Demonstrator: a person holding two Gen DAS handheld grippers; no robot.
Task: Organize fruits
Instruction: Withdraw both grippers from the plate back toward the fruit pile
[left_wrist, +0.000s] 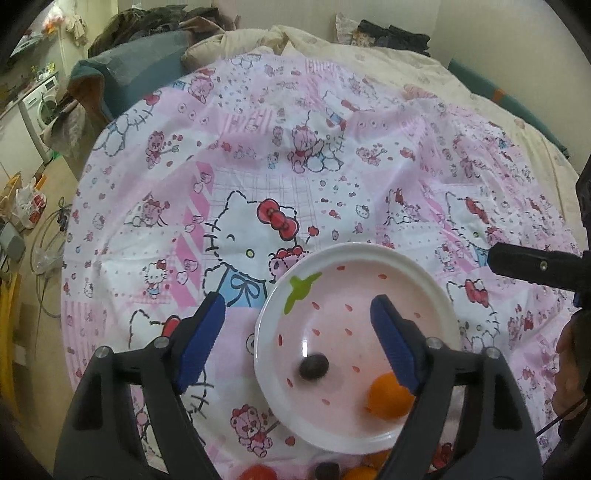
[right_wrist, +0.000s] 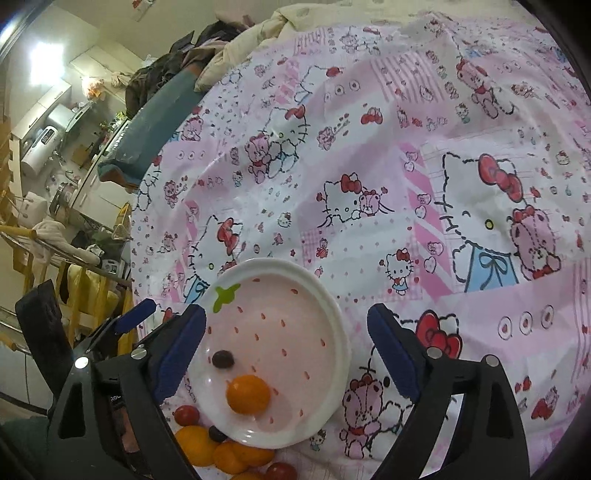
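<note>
A white strawberry-pattern plate lies on the pink Hello Kitty cloth. In it sit a dark grape and an orange fruit. My left gripper is open and empty, hovering over the plate's left part. My right gripper is open and empty above the plate. A pile of loose fruit lies at the plate's near edge: orange ones, a red tomato, a dark grape; the pile also shows in the left wrist view.
The pink cloth covers a bed with a cream quilt behind. The right gripper's finger reaches in from the right. The left gripper shows at left. Room clutter and a drying rack stand beyond the bed's left edge.
</note>
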